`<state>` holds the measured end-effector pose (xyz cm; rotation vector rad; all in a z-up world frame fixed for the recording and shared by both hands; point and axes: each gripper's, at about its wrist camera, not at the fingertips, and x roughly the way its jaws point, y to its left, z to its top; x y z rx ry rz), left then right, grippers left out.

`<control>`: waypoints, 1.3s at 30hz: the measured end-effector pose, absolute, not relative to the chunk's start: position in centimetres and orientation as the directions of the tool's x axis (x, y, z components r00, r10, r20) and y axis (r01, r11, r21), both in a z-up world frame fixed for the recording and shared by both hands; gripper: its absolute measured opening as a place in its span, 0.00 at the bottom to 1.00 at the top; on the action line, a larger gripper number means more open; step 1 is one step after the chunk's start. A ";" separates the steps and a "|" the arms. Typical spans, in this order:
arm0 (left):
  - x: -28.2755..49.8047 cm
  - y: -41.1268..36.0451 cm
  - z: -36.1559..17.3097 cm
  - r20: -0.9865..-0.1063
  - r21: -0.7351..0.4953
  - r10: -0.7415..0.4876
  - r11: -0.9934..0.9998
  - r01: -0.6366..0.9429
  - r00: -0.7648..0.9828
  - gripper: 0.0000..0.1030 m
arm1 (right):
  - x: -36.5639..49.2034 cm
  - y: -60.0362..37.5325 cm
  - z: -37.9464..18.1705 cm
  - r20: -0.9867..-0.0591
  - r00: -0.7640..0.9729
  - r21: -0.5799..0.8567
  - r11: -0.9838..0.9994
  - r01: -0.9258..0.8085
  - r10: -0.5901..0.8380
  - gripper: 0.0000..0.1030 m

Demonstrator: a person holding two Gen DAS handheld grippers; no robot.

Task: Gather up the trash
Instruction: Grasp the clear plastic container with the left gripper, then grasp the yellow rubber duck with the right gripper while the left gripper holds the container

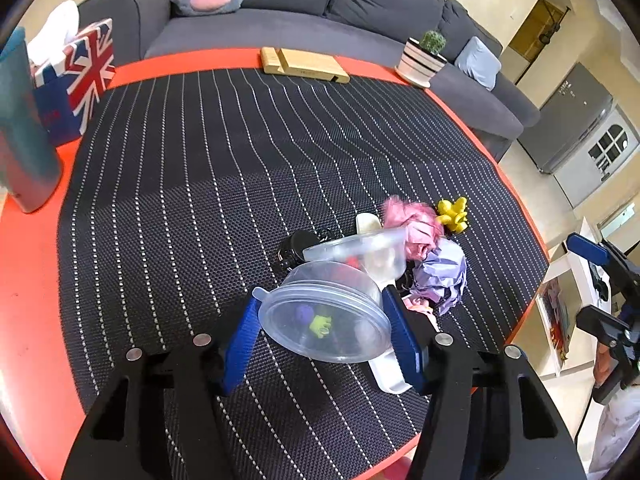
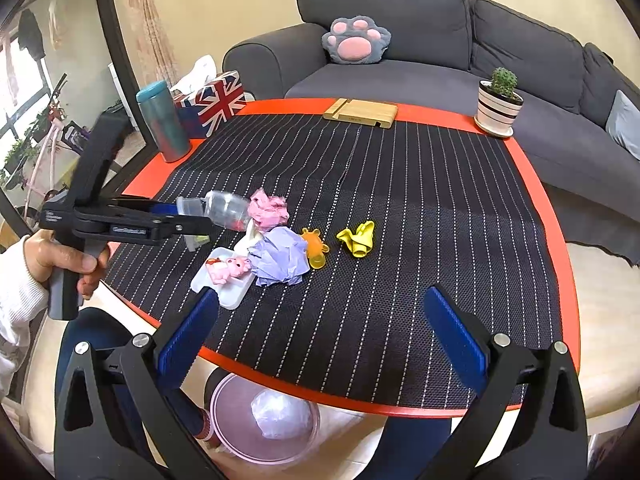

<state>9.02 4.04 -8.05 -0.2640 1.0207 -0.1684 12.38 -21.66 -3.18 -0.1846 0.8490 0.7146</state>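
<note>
My left gripper (image 1: 322, 322) is shut on a clear plastic container (image 1: 328, 312) and holds it above the striped mat; it also shows in the right wrist view (image 2: 224, 210). Beside it lie a crumpled pink paper (image 2: 268, 210), a crumpled purple paper (image 2: 280, 260), a yellow balloon scrap (image 2: 358, 238), an orange rubber piece (image 2: 314, 250) and a white tray (image 2: 222, 284) with a pink pig toy (image 2: 228, 268). My right gripper (image 2: 324, 340) is open and empty, near the table's front edge. A pink bin (image 2: 266, 420) with a white bag stands on the floor below.
A round orange table (image 2: 532, 184) carries the black striped mat (image 2: 400, 200). At the back stand a teal tumbler (image 2: 162, 120), a Union Jack tissue box (image 2: 216, 100), a wooden stand (image 2: 360, 114) and a potted cactus (image 2: 500, 100). A grey sofa (image 2: 440, 40) is behind.
</note>
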 end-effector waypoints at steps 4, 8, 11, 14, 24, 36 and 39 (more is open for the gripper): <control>8.5 3.9 -7.4 -0.813 -0.285 -0.252 0.958 0.019 0.525 0.57 | 13.0 -21.6 -3.2 -0.743 0.450 0.121 0.761 -0.638 0.495 0.97; 8.2 3.9 -6.8 -0.808 -0.275 -0.244 0.961 0.022 0.536 0.57 | 13.8 -21.4 -3.2 -0.749 0.455 0.111 0.768 -0.631 0.482 0.97; 7.8 3.7 -6.2 -0.803 -0.261 -0.233 0.965 0.027 0.549 0.57 | 14.7 -21.2 -3.3 -0.757 0.451 0.109 0.771 -0.627 0.473 0.97; 7.4 3.7 -5.5 -0.795 -0.254 -0.227 0.967 0.030 0.562 0.57 | 15.6 -20.9 -3.4 -0.766 0.451 0.094 0.773 -0.627 0.459 0.97; 7.0 3.1 -3.8 -0.779 -0.229 -0.214 0.972 0.051 0.590 0.57 | 19.2 -18.4 -4.5 -0.816 0.419 0.031 0.754 -0.656 0.398 0.97; 6.2 3.8 -3.7 -0.772 -0.240 -0.216 0.970 0.041 0.598 0.57 | 22.5 -15.8 -7.2 -0.874 0.325 0.017 0.690 -0.723 0.362 0.84; 6.2 3.8 -3.8 -0.772 -0.244 -0.218 0.969 0.038 0.597 0.57 | 22.9 -15.3 -7.9 -0.888 0.296 0.019 0.673 -0.739 0.351 0.75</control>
